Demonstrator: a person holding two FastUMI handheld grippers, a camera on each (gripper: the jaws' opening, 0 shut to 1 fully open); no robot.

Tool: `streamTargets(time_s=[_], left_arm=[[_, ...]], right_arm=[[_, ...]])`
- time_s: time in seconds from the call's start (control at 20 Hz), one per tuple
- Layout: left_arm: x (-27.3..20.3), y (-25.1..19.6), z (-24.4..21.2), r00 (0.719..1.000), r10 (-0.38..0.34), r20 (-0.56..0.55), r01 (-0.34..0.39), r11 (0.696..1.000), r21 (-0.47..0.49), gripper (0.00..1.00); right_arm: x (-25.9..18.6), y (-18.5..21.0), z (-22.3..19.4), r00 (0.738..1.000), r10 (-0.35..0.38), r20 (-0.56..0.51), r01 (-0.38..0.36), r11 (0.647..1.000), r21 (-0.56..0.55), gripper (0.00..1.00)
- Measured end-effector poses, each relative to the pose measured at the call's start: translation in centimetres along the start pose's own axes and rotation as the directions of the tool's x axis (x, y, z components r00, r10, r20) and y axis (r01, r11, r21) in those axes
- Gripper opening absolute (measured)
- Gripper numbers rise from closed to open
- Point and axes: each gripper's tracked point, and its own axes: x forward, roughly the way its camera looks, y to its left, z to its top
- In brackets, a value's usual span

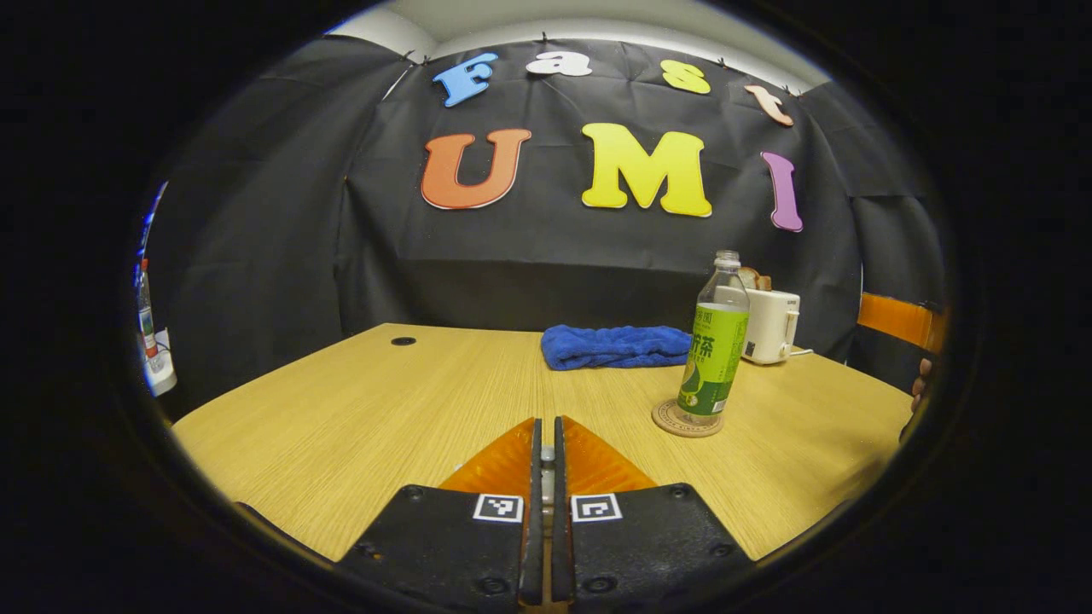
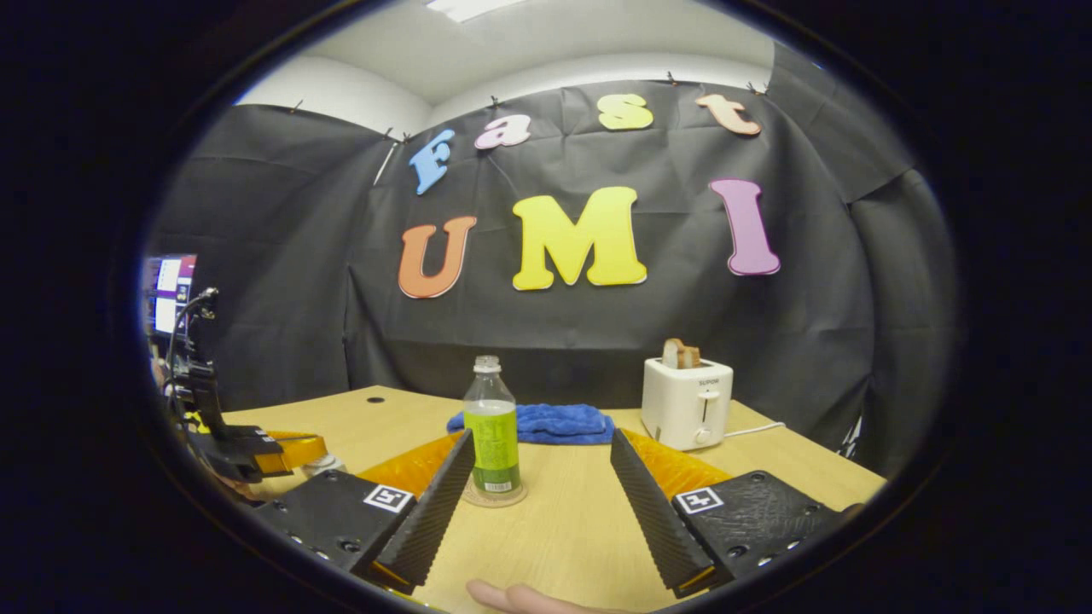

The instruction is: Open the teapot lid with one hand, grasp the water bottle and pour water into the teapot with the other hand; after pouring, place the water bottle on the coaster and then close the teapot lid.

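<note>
item: water bottle [image 2: 492, 426], clear plastic with a green label, uncapped, upright on a round coaster [image 2: 495, 495], centre of the right gripper view; right of centre in the left gripper view.
handling: likely light and thin-walled, smooth, apt to dent or slip; best held across the labelled mid-body, kept upright since the neck is open.
right gripper [image 2: 541, 495]: fingers wide apart, holding nothing, short of the bottle.
left gripper [image 1: 546, 477]: fingers pressed together at lower centre, whether anything is held cannot be told.
also present: blue towel [image 2: 546, 422] behind the bottle; toaster [image 2: 685, 401] right of centre; wooden table [image 2: 580, 520]. teapot location: cannot tell.
</note>
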Motion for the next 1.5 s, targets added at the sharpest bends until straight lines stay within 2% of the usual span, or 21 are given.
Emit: streamTargets(time_s=[0.15, 0.25, 0.45, 0.55, 0.65, 0.7, 0.8, 0.85, 0.9, 0.95, 1.0, 1.2, 1.3, 1.5], left_arm=[[0.0, 0.1, 0.1, 1.000, 0.028, 0.007, -0.028, 0.999, 0.039, 0.07], [-0.1, -0.2, 0.3, 1.000, 0.019, 0.005, -0.019, 0.999, 0.046, 0.08], [-0.6, -0.7, 2.0, 1.000, 0.023, 0.017, -0.024, 0.999, 0.036, 0.16], [-1.4, -1.9, 3.9, 0.998, -0.004, 0.055, 0.003, 1.000, 0.020, 0.19], [-2.2, -2.9, 5.1, 0.997, -0.020, 0.074, 0.017, 0.999, 0.035, 0.25], [-2.6, -3.1, 5.4, 0.997, -0.018, 0.076, 0.015, 0.999, 0.046, 0.35], [-3.3, -3.5, 6.4, 0.997, -0.009, 0.080, 0.005, 0.998, 0.061, 0.46], [-3.5, -3.6, 6.9, 0.997, -0.005, 0.075, 0.000, 0.998, 0.059, 0.48], [-3.8, -3.6, 7.3, 0.998, 0.005, 0.069, -0.008, 0.999, 0.051, 0.52], [-4.2, -3.8, 7.7, 0.998, 0.011, 0.061, -0.013, 0.999, 0.039, 0.58], [-4.6, -4.0, 8.1, 0.998, 0.013, 0.055, -0.015, 0.999, 0.030, 0.70], [-6.1, -4.0, 10.2, 0.996, 0.050, 0.069, -0.053, 0.998, 0.040, 0.78], [-7.1, -4.4, 10.8, 0.997, 0.046, 0.069, -0.049, 0.998, 0.047, 0.83], [-9.7, -4.1, 11.9, 0.995, 0.056, 0.079, -0.058, 0.998, 0.019, 0.84]], right_arm=[[-0.1, 0.3, -0.3, 1.000, 0.005, -0.009, -0.005, 1.000, -0.003, 0.95], [0.0, 0.5, -0.5, 1.000, 0.007, -0.013, -0.007, 1.000, -0.006, 0.95], [0.0, 0.8, -1.1, 1.000, -0.003, -0.030, 0.003, 1.000, -0.005, 0.96], [-0.3, 1.2, -0.9, 1.000, -0.001, -0.030, 0.000, 1.000, -0.020, 0.95], [-0.7, 1.3, -0.3, 1.000, -0.004, -0.014, 0.004, 0.999, -0.041, 0.98], [-1.0, 1.5, -0.1, 1.000, -0.003, -0.009, 0.002, 0.999, -0.047, 0.96], [-1.6, 1.9, 0.4, 1.000, 0.007, 0.000, -0.007, 0.998, -0.061, 0.95], [-1.8, 2.0, 0.8, 1.000, 0.006, 0.007, -0.006, 0.997, -0.072, 0.98], [-2.2, 1.8, 1.1, 1.000, 0.001, 0.014, 0.000, 0.997, -0.082, 0.95], [-2.5, 1.8, 1.5, 1.000, 0.000, 0.021, 0.002, 0.996, -0.088, 0.95], [-2.9, 1.8, 1.9, 1.000, 0.001, 0.028, 0.002, 0.996, -0.088, 0.95], [-4.1, 1.5, 3.3, 0.999, -0.005, 0.036, 0.008, 0.996, -0.084, 0.93], [-4.7, 1.0, 3.7, 0.999, -0.023, 0.026, 0.025, 0.996, -0.088, 0.95], [-6.2, 0.4, 4.3, 0.999, -0.048, -0.003, 0.048, 0.996, -0.069, 0.98]])
